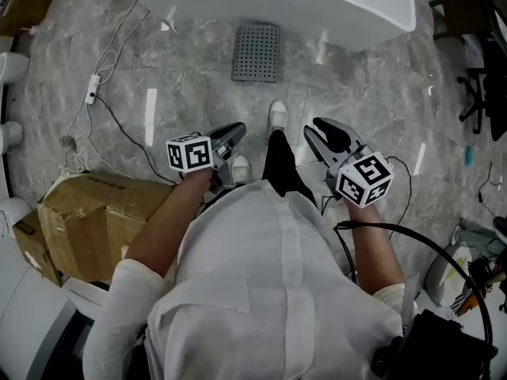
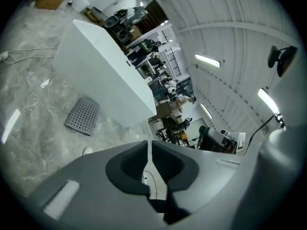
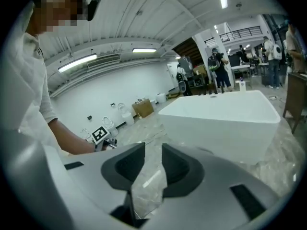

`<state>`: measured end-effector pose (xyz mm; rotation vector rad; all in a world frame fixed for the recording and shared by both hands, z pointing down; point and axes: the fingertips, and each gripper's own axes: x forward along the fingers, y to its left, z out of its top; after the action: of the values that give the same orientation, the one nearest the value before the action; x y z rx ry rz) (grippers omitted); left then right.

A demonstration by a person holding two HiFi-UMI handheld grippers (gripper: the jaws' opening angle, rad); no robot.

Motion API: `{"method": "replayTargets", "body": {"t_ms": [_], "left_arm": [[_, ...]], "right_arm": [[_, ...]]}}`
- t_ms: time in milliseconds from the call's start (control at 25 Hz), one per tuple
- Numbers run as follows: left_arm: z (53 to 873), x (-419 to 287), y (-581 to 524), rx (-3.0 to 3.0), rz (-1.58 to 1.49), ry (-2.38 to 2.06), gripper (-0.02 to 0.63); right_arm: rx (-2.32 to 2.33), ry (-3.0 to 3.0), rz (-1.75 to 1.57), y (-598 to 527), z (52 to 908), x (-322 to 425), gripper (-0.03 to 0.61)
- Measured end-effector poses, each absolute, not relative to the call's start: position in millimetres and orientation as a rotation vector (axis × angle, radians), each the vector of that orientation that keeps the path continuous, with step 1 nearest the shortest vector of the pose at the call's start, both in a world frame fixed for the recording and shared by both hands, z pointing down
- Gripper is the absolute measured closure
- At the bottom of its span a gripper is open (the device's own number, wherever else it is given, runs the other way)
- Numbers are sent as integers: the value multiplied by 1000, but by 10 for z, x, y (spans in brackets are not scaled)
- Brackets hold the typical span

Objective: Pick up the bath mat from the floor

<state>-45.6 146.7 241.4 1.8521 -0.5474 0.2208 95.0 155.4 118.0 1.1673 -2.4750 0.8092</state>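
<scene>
The bath mat [image 1: 257, 52] is a grey perforated rectangle lying flat on the marble floor, just in front of the white bathtub [image 1: 317, 6]. It also shows in the left gripper view as the bath mat [image 2: 82, 115] beside the bathtub [image 2: 105, 75]. My left gripper [image 1: 234, 135] hangs at waist height well short of the mat, jaws shut with nothing in them [image 2: 149, 159]. My right gripper [image 1: 321, 135] is held level with it on the other side, and its jaws [image 3: 152, 159] stand a little apart, holding nothing. The mat is out of the right gripper view.
A cardboard box [image 1: 95, 220] sits on the floor at the left, with white cables [image 1: 111, 70] trailing beyond it. A dark chair [image 1: 475, 46] stands at the right. The person's white shoes [image 1: 277, 115] are between the grippers and the mat. The bathtub [image 3: 225, 119] fills the right gripper view.
</scene>
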Motion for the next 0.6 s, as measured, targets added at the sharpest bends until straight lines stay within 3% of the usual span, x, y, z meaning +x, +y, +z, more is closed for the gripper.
{"method": "replayTargets", "body": {"t_ms": [200, 600], "left_arm": [[3157, -73, 773, 1656, 152, -656, 597], [5459, 227, -157, 1334, 14, -801, 503]], "right_arm": [[988, -2473, 872, 639, 1694, 1296, 469], [734, -2362, 994, -78, 3388, 1654, 469]]}}
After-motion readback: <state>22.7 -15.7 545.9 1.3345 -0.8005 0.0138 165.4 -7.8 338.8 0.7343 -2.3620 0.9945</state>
